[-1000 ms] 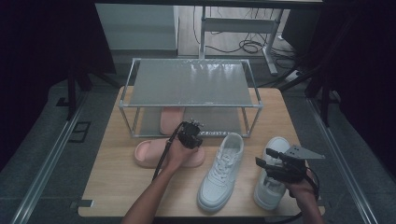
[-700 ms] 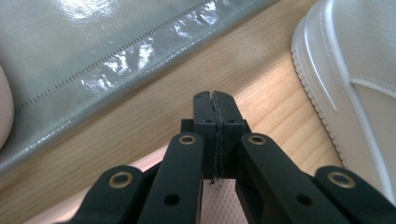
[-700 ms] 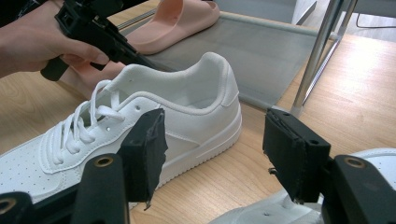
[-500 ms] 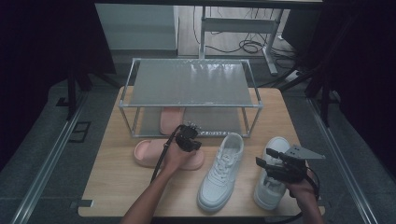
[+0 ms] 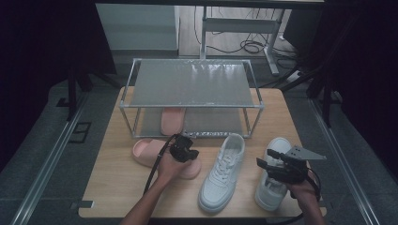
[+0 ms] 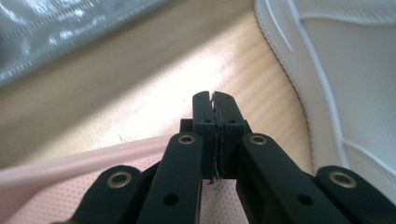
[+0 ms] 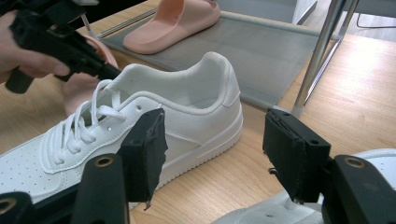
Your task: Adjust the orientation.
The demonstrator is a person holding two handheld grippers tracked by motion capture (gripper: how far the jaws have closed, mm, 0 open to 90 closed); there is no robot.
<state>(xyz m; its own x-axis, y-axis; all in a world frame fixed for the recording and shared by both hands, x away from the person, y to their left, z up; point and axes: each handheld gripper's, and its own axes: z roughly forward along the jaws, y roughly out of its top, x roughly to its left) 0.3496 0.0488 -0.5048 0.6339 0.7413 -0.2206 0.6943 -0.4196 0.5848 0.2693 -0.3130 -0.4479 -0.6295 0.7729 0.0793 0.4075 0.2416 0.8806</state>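
From the high view, the left gripper (image 5: 187, 152) hovers over the pink slide sandal (image 5: 149, 153) lying at seven o'clock from the two-tier shoe rack (image 5: 192, 84), whose lower mesh shelf already holds the matching pink slide (image 5: 172, 120); I read this as the approach to pick the loose slide and shelve it beside its twin. At four o'clock the right gripper (image 5: 270, 165) waits over a white sneaker (image 5: 273, 180), with the other white sneaker (image 5: 224, 171) between the hands. Left gripper view: the black jaws are pressed together with nothing between them, above dotted matte foam and pale wood grain, so they must open before gripping the sandal's rim. Right gripper view: jaws wide apart, empty, facing smooth stitched leather with laces
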